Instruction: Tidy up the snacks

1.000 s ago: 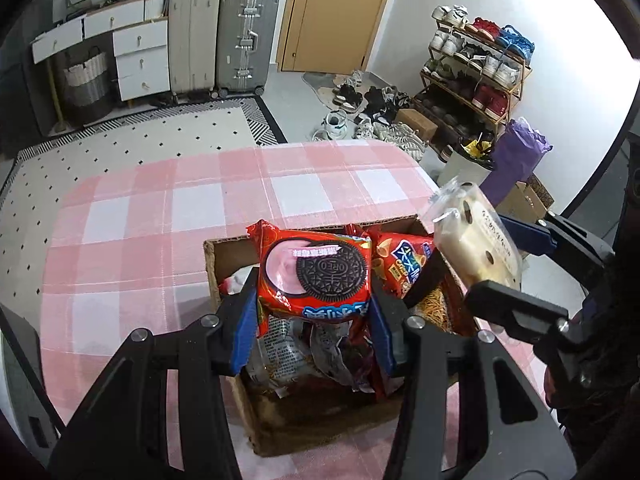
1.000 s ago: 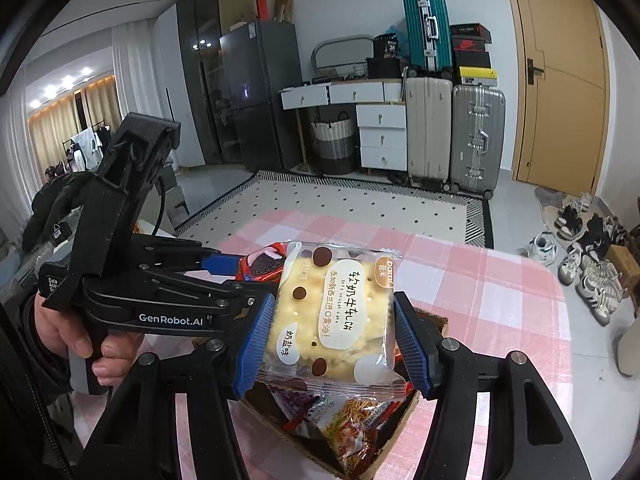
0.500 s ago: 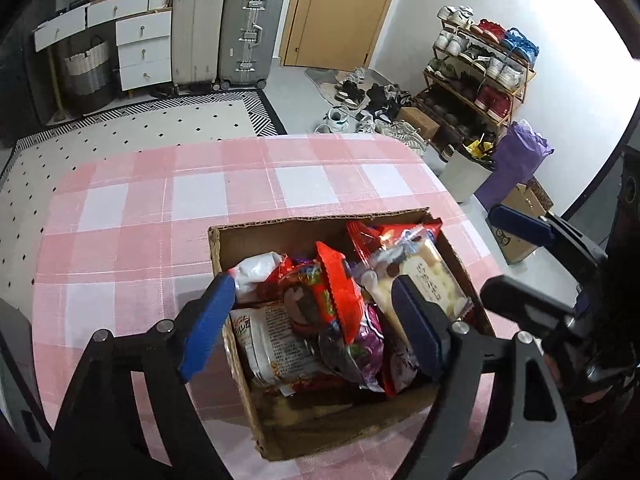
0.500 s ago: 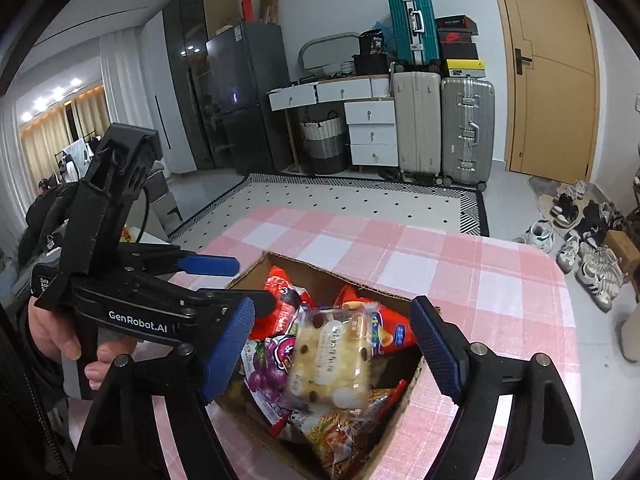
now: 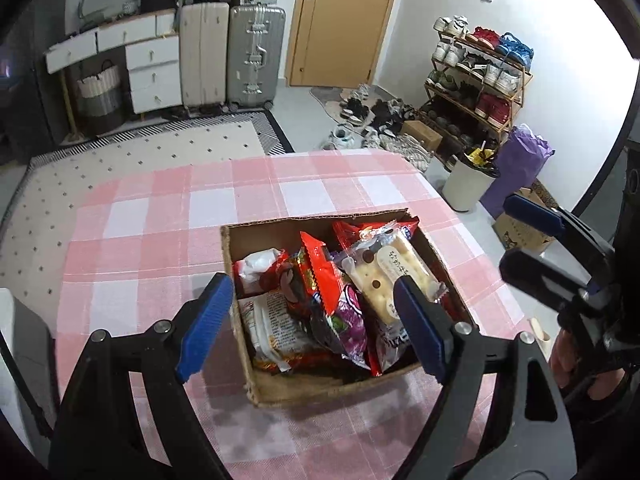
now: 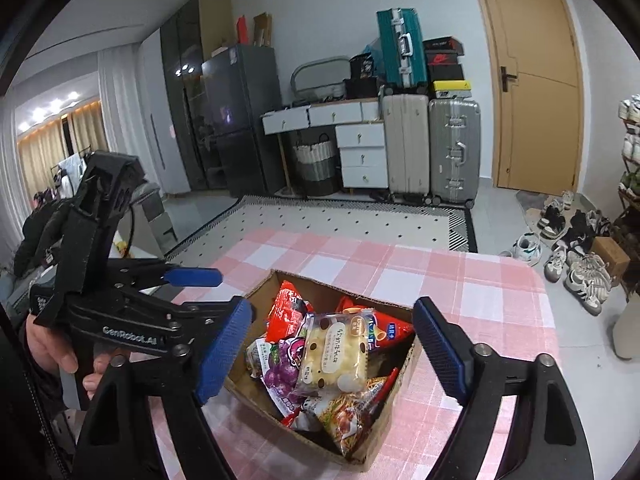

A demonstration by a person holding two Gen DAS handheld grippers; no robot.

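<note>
A cardboard box (image 5: 320, 390) (image 6: 394, 412) sits on the pink checked tablecloth (image 5: 160, 240), full of snack packs. On top lies a cream bread pack with brown dots (image 5: 390, 272) (image 6: 336, 354). Beside it a red cookie pack (image 5: 320, 280) (image 6: 284, 314) stands on edge, with a purple pack (image 5: 352, 316) next to it. My left gripper (image 5: 312, 282) hangs open above the box's near left side, nothing between its pads. My right gripper (image 6: 332, 308) is over the box, its jaws still opening and holding nothing. It also shows at the right edge of the left wrist view (image 5: 506, 234).
A person's hand (image 6: 48, 346) holds the left gripper's handle. The table's right edge drops off to a white bin (image 5: 468, 184), a purple bag and a shoe rack (image 5: 480, 76). Suitcases (image 5: 256, 56) and drawers stand by the far wall, past the rug.
Both grippers opened and let go: the red cookie pack and the cream bread pack now lie in the box. Both grippers have drawn back from it.
</note>
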